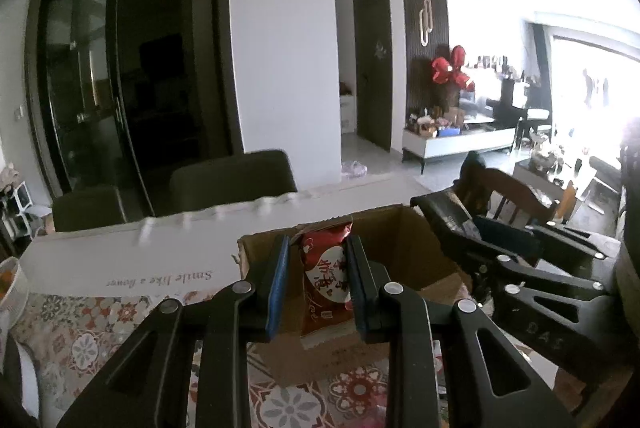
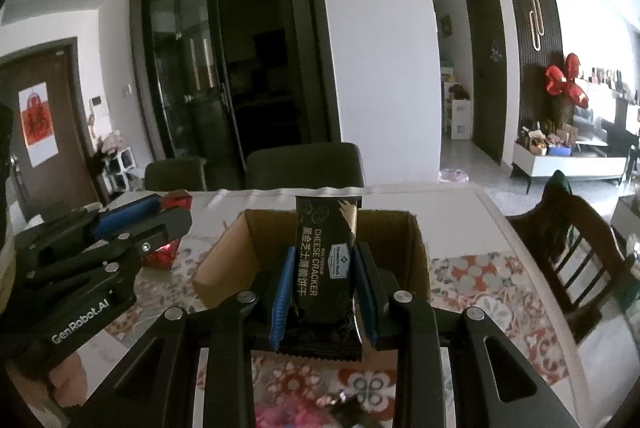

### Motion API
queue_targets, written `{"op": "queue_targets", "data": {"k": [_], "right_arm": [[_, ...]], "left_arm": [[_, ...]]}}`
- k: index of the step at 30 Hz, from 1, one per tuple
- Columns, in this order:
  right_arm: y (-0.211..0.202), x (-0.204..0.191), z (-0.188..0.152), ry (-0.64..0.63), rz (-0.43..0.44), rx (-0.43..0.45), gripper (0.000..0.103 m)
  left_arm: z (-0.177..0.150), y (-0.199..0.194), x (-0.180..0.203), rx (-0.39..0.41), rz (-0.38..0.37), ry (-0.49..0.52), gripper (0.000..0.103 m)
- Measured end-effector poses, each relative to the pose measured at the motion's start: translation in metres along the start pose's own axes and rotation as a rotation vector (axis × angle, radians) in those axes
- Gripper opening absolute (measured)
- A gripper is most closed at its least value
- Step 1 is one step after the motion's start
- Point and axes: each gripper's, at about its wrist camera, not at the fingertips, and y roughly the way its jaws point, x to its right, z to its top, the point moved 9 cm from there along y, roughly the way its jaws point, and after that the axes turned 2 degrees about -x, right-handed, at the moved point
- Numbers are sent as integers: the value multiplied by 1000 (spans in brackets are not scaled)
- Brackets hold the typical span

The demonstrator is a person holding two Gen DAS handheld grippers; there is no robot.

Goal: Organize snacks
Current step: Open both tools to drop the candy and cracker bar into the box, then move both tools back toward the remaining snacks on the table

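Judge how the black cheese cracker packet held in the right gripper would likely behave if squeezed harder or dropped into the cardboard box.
The cheese cracker packet stands straight between the right gripper pads, so it is probably fairly stiff. Its glossy wrapper may slip. Crackers inside would likely crack under a harder squeeze. It looks light and should drop easily into the cardboard box.

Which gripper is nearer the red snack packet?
Left. The left gripper is clamped on the red snack packet; the right gripper, alongside, holds the black cracker packet.
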Motion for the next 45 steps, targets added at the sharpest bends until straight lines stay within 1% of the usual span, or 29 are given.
{"op": "queue_targets", "data": {"k": [1,4,7,15,18,21,23,24,25,26,28,30,32,33,35,39,41,45], "right_arm": [[4,2,2,-3,4,-6,31],[18,4,7,-20,5,-30,31],[32,8,11,-31,0,-43,31],[62,20,14,-12,16,-86,31],[71,24,12,-6,12,-104,31],[80,29,10,1,9,-126,31],[83,32,8,1,2,-134,33],[84,34,6,0,-6,-140,40],[85,35,6,-1,-11,-145,51],[85,36,6,-1,-15,-142,54],[80,38,6,-7,-36,-120,54],[73,39,6,-8,-49,-111,55],[64,37,5,-7,-45,-98,61],[61,38,5,-9,-49,-91,67],[52,36,5,-18,-60,-73,68],[31,30,1,-47,-69,-46,68],[18,28,-2,-46,-65,-28,68],[-1,27,-13,-32,-39,-28,68]], "left_arm": [[2,7,0,-11,-14,4,28],[8,21,-3,-16,-2,24,28],[12,37,-5,-20,-13,29,28],[7,72,-5,-77,-34,25,28],[6,80,-6,-99,-39,21,31],[4,85,-6,-106,-27,24,38],[6,85,-6,-106,-21,32,57],[6,84,-5,-104,-13,37,59],[6,82,-5,-97,-7,41,59],[6,81,-6,-93,-4,44,60],[4,76,-6,-94,-1,45,65],[2,69,-7,-94,3,42,67],[-1,62,-6,-96,9,44,69],[-3,58,-5,-97,10,44,70],[-6,48,-4,-98,11,45,73],[-15,27,1,-86,21,45,74],[-22,16,4,-96,36,43,74],[-33,-2,15,-106,21,50,74]]}}
